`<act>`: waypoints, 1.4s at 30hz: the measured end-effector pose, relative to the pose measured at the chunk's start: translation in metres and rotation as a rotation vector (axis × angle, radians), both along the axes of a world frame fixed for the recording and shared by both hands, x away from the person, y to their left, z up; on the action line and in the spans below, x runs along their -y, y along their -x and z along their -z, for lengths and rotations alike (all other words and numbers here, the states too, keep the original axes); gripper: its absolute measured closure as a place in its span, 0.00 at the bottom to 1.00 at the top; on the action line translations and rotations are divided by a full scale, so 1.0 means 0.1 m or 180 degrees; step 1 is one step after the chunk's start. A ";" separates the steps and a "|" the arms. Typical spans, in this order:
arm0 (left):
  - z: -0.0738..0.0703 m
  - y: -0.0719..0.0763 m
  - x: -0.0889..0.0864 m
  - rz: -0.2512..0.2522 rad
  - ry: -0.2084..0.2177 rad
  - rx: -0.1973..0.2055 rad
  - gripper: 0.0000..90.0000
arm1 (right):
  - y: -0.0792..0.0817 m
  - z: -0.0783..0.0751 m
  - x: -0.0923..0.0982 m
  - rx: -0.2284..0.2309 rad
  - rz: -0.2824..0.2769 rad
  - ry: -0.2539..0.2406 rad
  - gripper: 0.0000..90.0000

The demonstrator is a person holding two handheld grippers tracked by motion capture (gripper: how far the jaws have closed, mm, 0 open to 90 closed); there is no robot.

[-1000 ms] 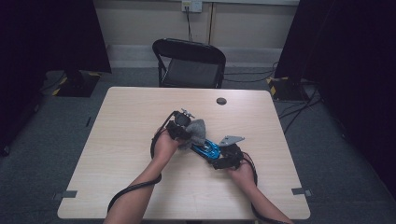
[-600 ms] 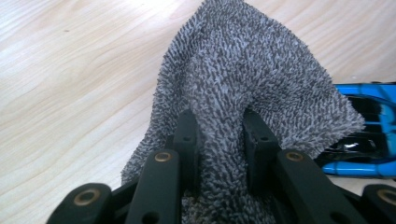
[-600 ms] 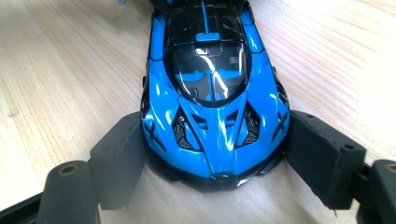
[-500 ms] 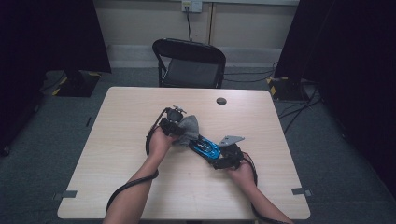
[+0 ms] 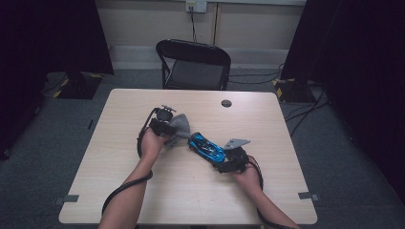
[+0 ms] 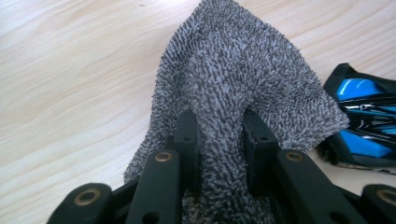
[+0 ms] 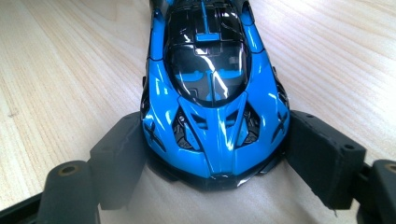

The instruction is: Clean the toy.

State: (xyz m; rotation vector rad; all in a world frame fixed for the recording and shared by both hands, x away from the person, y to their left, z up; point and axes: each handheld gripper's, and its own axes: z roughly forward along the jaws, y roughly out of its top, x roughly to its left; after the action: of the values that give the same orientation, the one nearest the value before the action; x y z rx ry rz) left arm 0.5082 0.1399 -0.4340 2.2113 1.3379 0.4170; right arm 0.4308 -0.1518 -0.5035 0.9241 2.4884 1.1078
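We see the left gripper (image 6: 219, 140) clamped on a nubby grey microfibre cloth (image 6: 238, 79). The right gripper (image 7: 212, 154) clasps a glossy blue-and-black toy sports car (image 7: 210, 93) between its jaws, on the woodgrain table (image 7: 56, 70).

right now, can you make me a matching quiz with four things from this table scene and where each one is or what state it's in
Column 1:
1. grey cloth
2. blue toy car
3. small dark disc
4. folding chair

Column 2:
a. lies alone near the table's far edge
b. stands on the floor beyond the table
c. pinched in the left claw
d. held at one end between the jaws of the right claw

Pairs: 1-c, 2-d, 3-a, 4-b
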 end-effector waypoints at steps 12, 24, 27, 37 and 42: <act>-0.04 0.35 -0.21 0.0195 0.0045 -0.0007 0.79 | 0.00 0.00 0.00 0.0001 -0.0001 0.0003 0.25; 0.20 0.72 -0.09 0.0522 -0.0030 -0.0085 0.78 | 0.01 0.00 0.01 -0.0090 0.0007 -0.0064 0.18; 0.20 0.75 -0.05 0.0595 -0.0050 -0.0084 0.78 | 0.00 -0.03 0.04 -0.0140 -0.0004 -0.0090 0.17; 0.21 0.85 -0.01 0.0717 -0.0046 -0.0115 0.78 | -0.12 -0.35 0.07 0.0009 -0.0008 -0.0214 0.32; 0.22 0.88 0.01 0.0718 -0.0028 -0.0093 0.77 | -0.27 -0.39 -0.15 -0.0020 -0.0233 -0.0193 0.44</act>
State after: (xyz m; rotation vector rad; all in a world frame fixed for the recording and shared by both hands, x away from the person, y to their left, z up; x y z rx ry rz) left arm 0.4198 0.1387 -0.4561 2.3509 1.0860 0.3080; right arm 0.4580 -0.1368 -0.4641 0.8601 2.5251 1.2114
